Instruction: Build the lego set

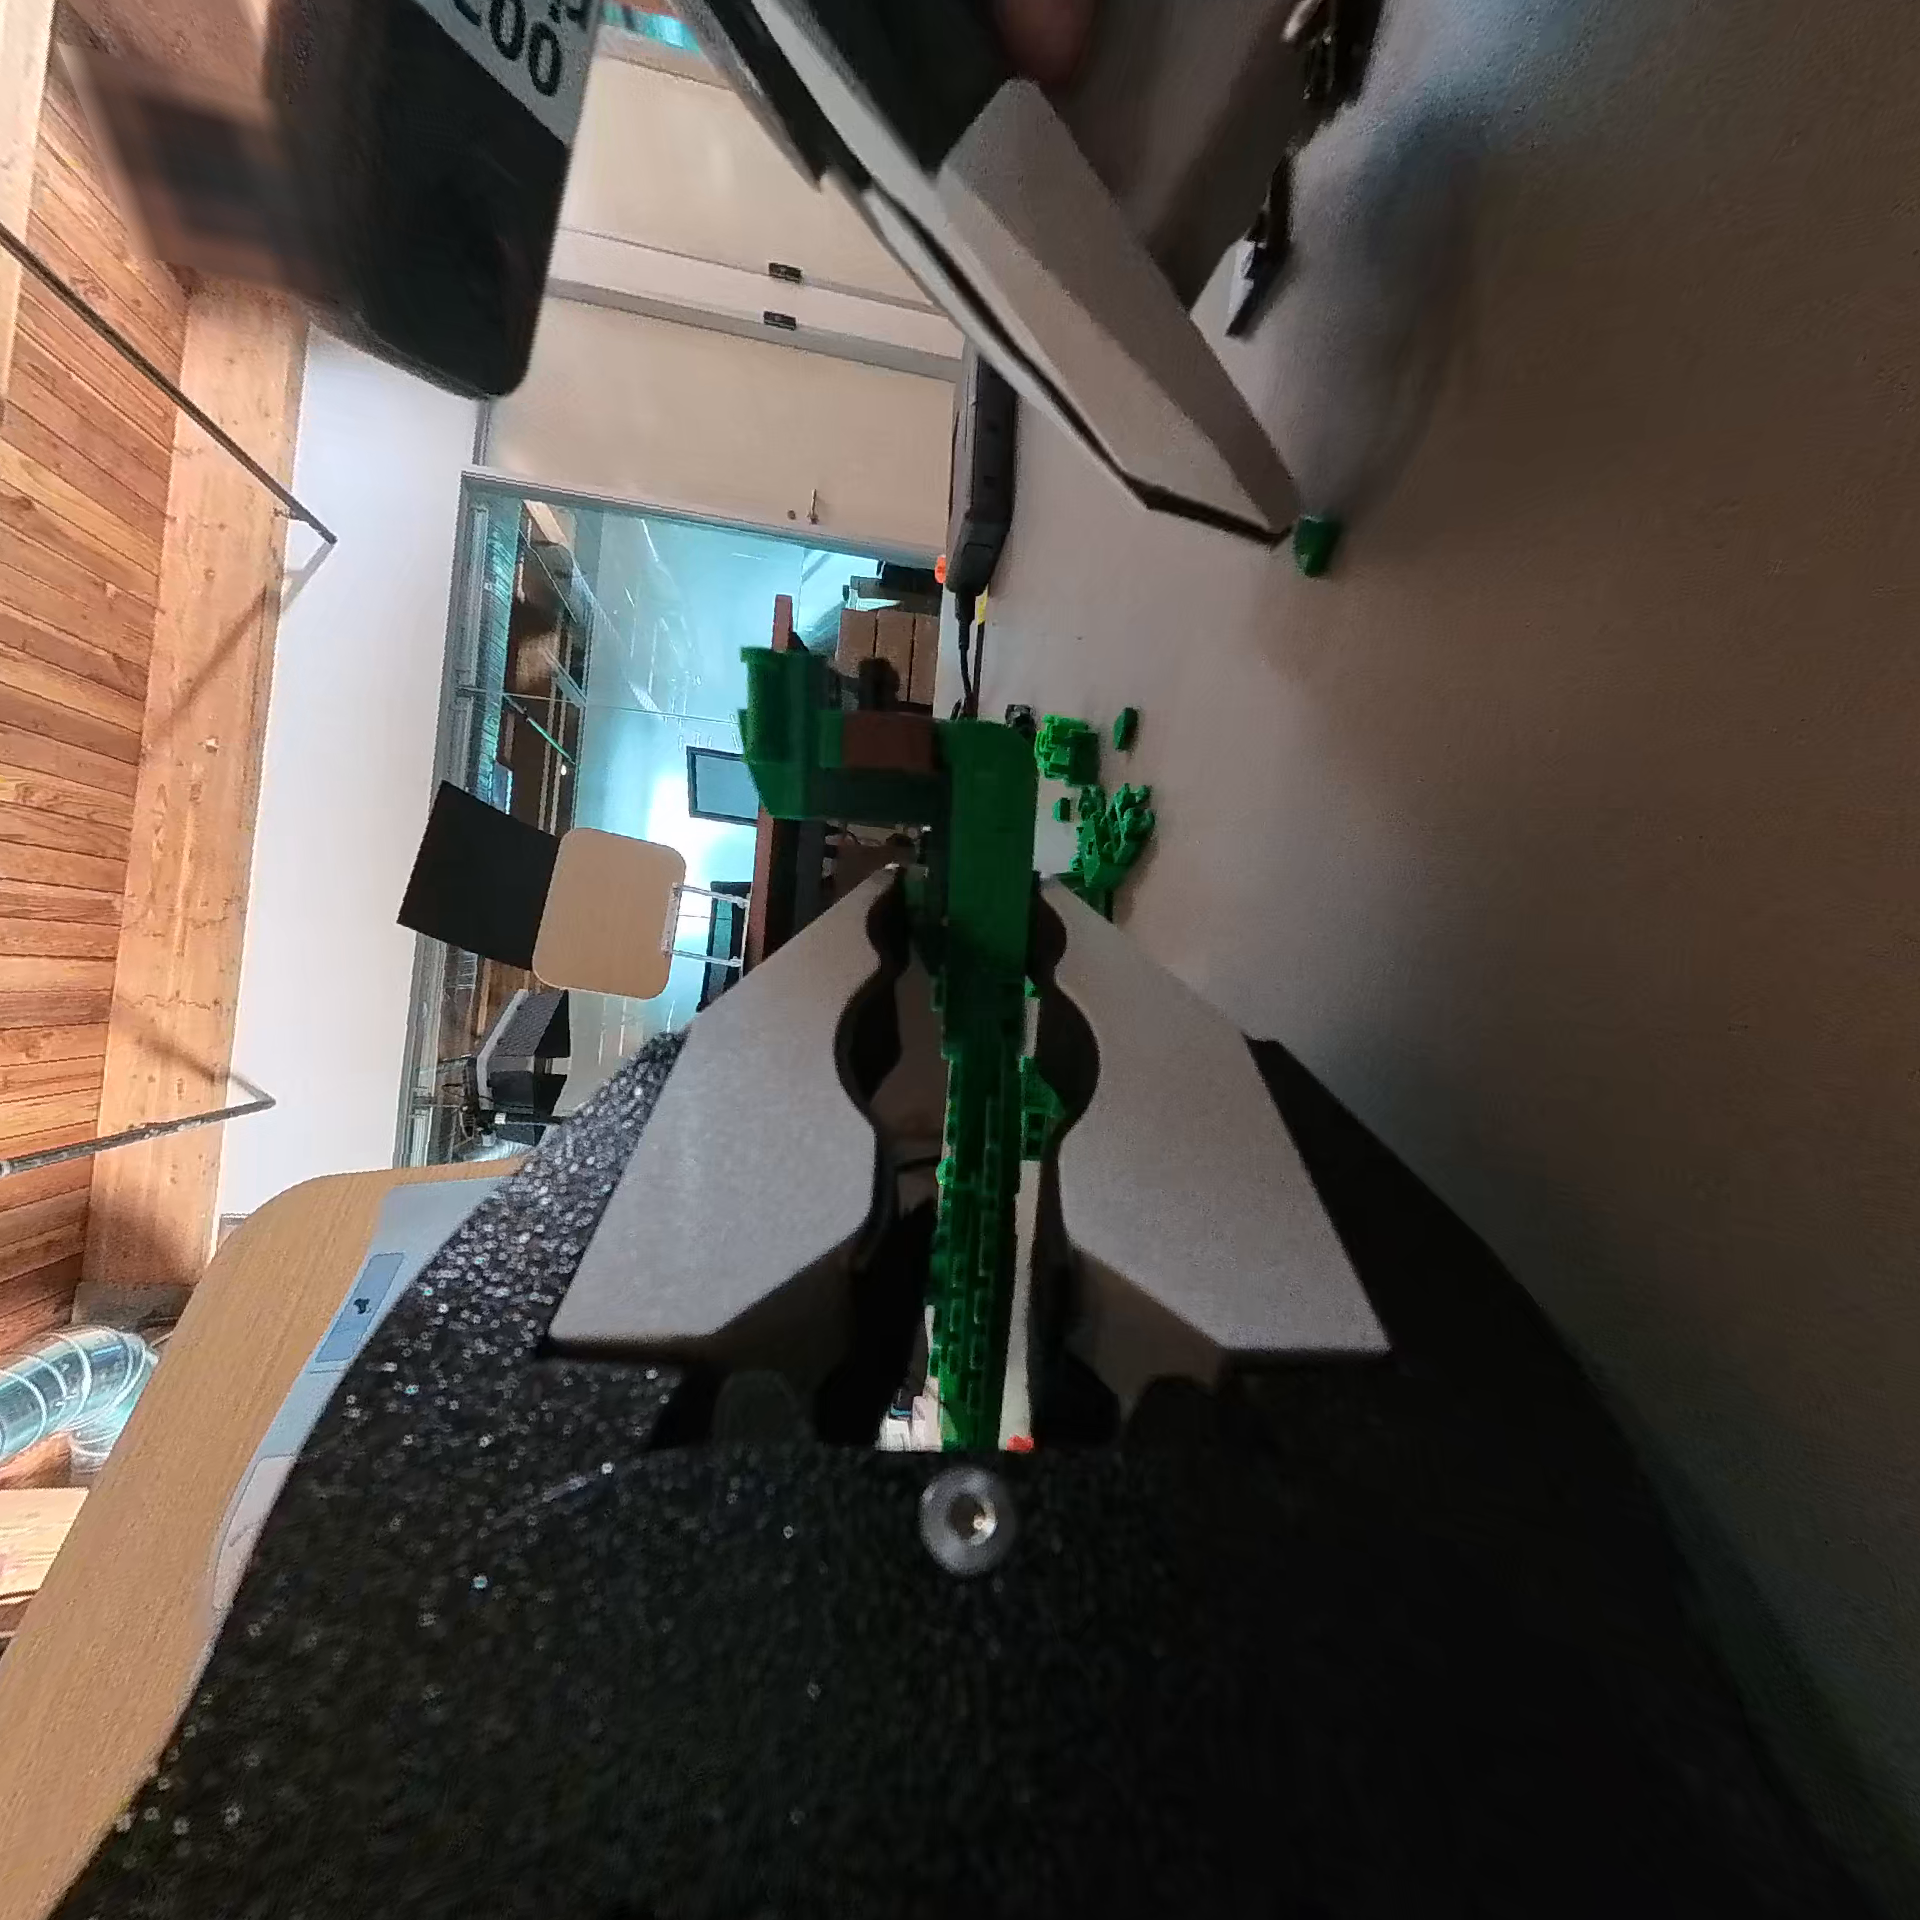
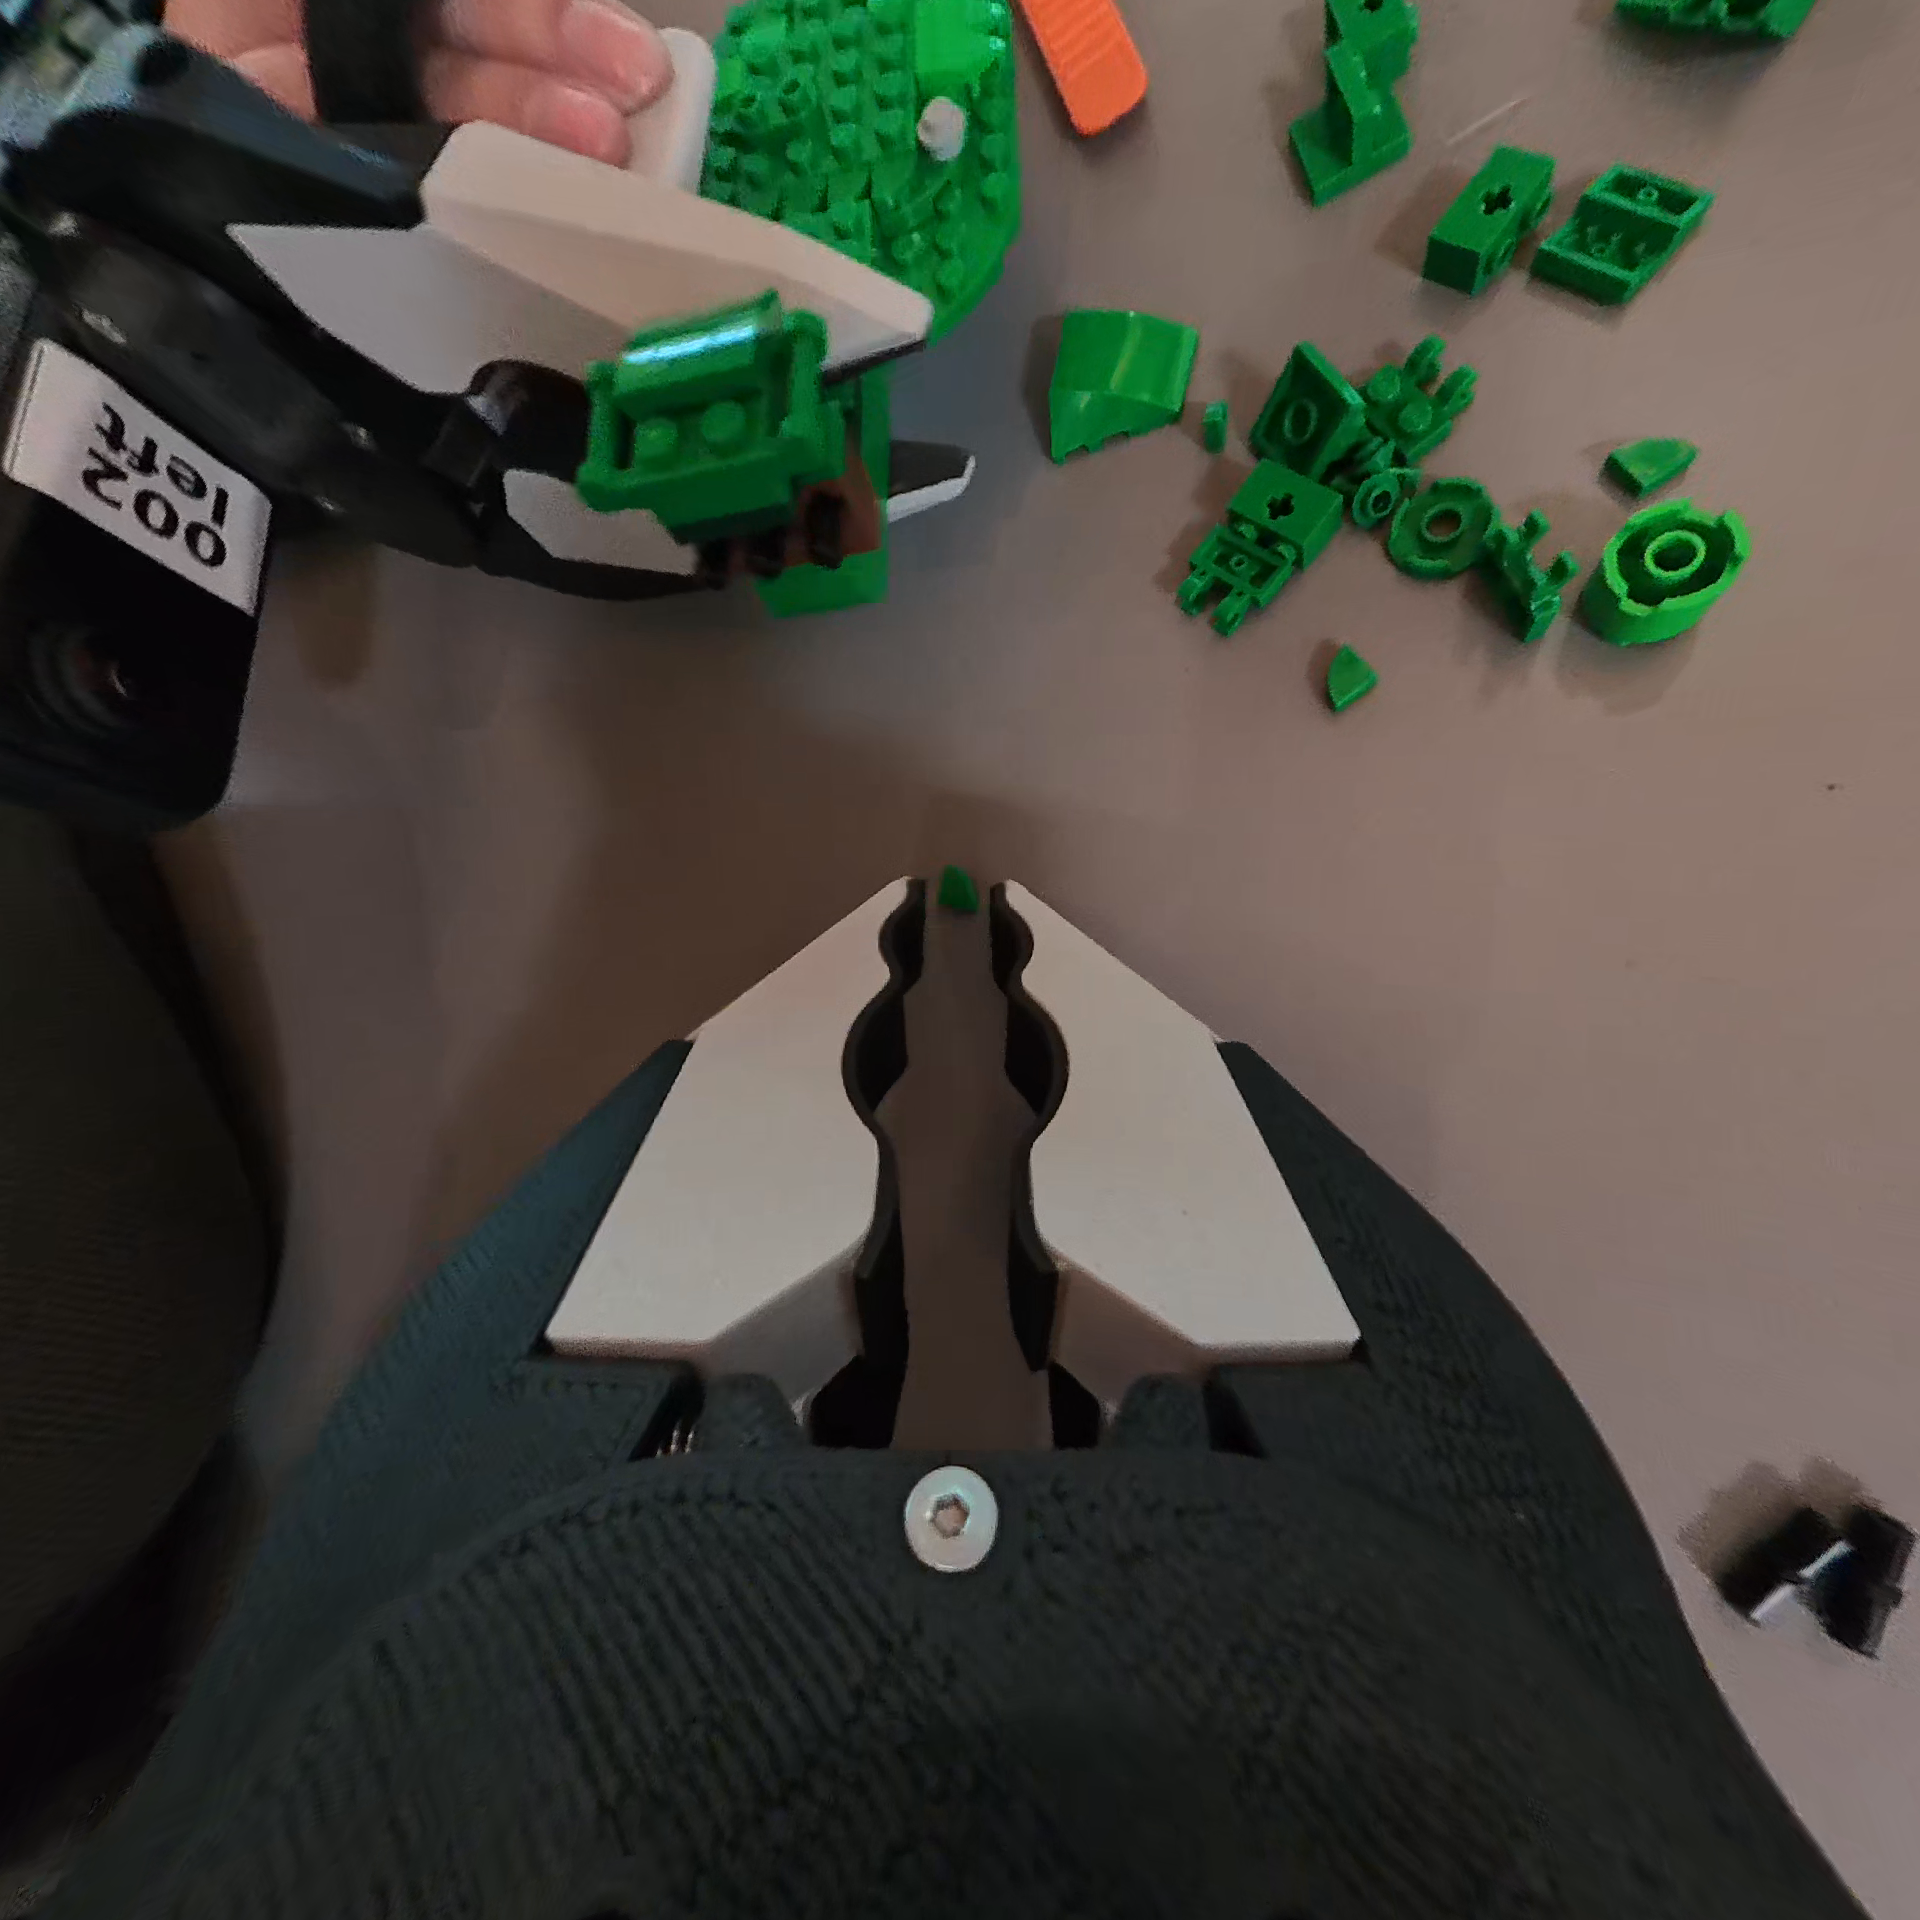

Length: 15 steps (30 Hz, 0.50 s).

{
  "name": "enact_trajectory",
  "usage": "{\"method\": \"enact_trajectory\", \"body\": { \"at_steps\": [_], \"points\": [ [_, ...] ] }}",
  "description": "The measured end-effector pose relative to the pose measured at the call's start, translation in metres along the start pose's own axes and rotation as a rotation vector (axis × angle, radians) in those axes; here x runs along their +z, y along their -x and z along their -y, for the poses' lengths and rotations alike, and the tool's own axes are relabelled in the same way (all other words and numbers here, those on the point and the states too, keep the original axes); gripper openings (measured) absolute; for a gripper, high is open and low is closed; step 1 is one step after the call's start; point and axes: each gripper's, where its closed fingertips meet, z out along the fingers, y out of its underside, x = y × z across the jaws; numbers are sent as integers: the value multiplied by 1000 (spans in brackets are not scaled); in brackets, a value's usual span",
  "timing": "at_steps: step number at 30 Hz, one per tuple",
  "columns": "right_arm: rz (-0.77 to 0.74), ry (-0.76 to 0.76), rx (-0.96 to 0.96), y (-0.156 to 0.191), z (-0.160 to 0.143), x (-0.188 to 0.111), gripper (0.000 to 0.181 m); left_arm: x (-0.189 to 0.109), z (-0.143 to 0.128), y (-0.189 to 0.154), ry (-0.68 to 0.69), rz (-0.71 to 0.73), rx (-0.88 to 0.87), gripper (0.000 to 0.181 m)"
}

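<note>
Green loose bricks (image 2: pixel 1382 488) lie scattered on the grey table (image 2: pixel 1455 1039) beyond the right gripper (image 2: pixel 957 891), with an orange tool (image 2: pixel 1086 62) at the far edge and a small black part (image 2: pixel 1818 1579) off to the near right. Between the right gripper's fingertips, which stand slightly apart, sits a tiny green piece (image 2: pixel 956 891) on the tabletop; whether the pads touch it cannot be told. To the left, the left gripper (image 1: pixel 971 883) is clamped on the green lego build (image 1: pixel 982 1039), held above the table. In the left wrist view the build's long axis runs forward along the fingers, its brown-and-green end projecting past the tips.
</note>
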Motion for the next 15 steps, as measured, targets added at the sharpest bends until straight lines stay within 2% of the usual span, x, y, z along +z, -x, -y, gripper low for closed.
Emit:
{"method": "enact_trajectory", "body": {
  "at_steps": [1, 7, 15],
  "points": [
    [-3, 3, -32, 1, 0, -1, 11, 0, 0, 0, 1, -1, 0, 19],
    [-78, 10, -382, 7, 2, -4, 18, 0, 1, -1, -1, -3, 9, 18],
    [-61, 42, -394, 5, -5, 3, 20, 0, 0, -2, 0, -7, 11, 19]
  ]
}}
